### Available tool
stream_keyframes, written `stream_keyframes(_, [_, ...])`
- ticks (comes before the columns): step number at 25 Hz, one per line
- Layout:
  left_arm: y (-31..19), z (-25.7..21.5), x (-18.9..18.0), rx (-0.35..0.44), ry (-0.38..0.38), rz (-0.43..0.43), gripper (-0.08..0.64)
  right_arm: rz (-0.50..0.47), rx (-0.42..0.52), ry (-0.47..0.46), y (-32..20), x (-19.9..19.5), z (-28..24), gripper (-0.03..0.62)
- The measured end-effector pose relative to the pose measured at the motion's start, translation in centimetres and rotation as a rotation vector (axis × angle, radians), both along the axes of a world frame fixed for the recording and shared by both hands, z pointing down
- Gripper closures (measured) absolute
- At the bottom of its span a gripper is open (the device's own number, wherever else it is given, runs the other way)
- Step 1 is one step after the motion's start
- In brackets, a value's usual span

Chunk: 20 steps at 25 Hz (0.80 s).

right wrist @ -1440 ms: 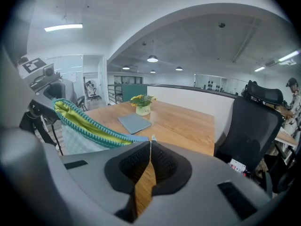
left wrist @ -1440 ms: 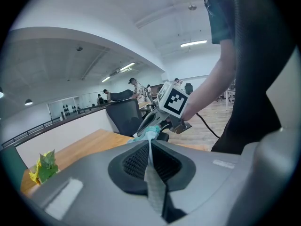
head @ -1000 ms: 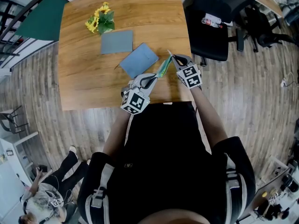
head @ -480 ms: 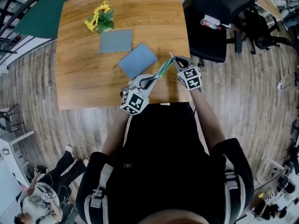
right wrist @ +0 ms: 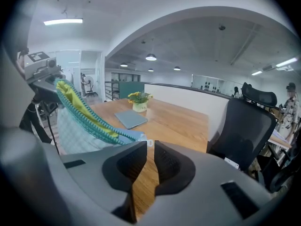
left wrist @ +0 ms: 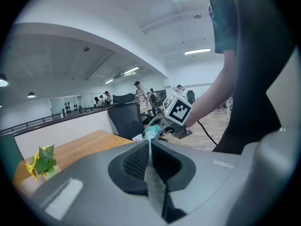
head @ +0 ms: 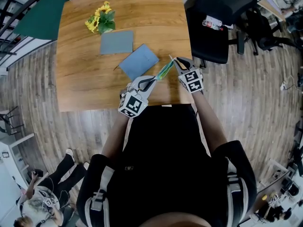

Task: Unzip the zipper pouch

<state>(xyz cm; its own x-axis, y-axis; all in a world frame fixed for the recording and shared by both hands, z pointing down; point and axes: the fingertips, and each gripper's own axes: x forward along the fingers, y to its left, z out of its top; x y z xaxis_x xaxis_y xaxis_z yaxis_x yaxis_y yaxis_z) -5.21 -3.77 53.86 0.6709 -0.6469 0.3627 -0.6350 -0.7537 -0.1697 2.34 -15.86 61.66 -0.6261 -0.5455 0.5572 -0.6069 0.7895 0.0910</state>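
The zipper pouch (head: 164,70), teal with a yellow lining, hangs stretched in the air between my two grippers above the table's near edge. My left gripper (head: 150,82) is shut on one end of it; in the left gripper view the pale fabric (left wrist: 152,175) runs straight between the pressed jaws. My right gripper (head: 175,61) is at the other end and its jaws are opening. In the right gripper view a narrow gap shows between them with only table behind it. The small white zipper pull (right wrist: 149,143) sits just off the left jaw's tip, and the opened zipper teeth (right wrist: 84,109) trail away to the left.
On the wooden table (head: 85,79) lie two grey-blue flat cases (head: 117,41) (head: 138,61) and a small pot of sunflowers (head: 100,20). A black office chair (head: 215,18) stands at the table's right side. A person sits on the floor at lower left (head: 47,193).
My right gripper's jaws have parted a little at the pouch's end. The left gripper has drifted slightly left and toward me, still holding the pouch.
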Motion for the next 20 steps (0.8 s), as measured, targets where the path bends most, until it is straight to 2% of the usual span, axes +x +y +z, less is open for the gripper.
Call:
stream_keyframes(5, [-0.3, -0.2, -0.8, 0.001, 0.001, -0.022, 0.552, 0.034, -0.004, -0.015, -0.4, 0.9, 0.3, 0.550])
stream_keyframes(8, [-0.5, -0.1, -1.2, -0.003, -0.005, -0.036, 0.551, 0.021, -0.024, -0.029, 0.1, 1.3, 0.6, 0.589])
stream_keyframes(13, [-0.9, 0.4, -2.2, -0.018, 0.005, -0.088, 0.551, -0.037, -0.030, -0.057, 1.9, 1.2, 0.7, 0.589])
stream_keyframes(20, [-1.8, 0.7, -2.7, -0.026, 0.016, -0.126, 0.551, -0.030, -0.026, -0.059, 2.1, 2.1, 0.7, 0.589])
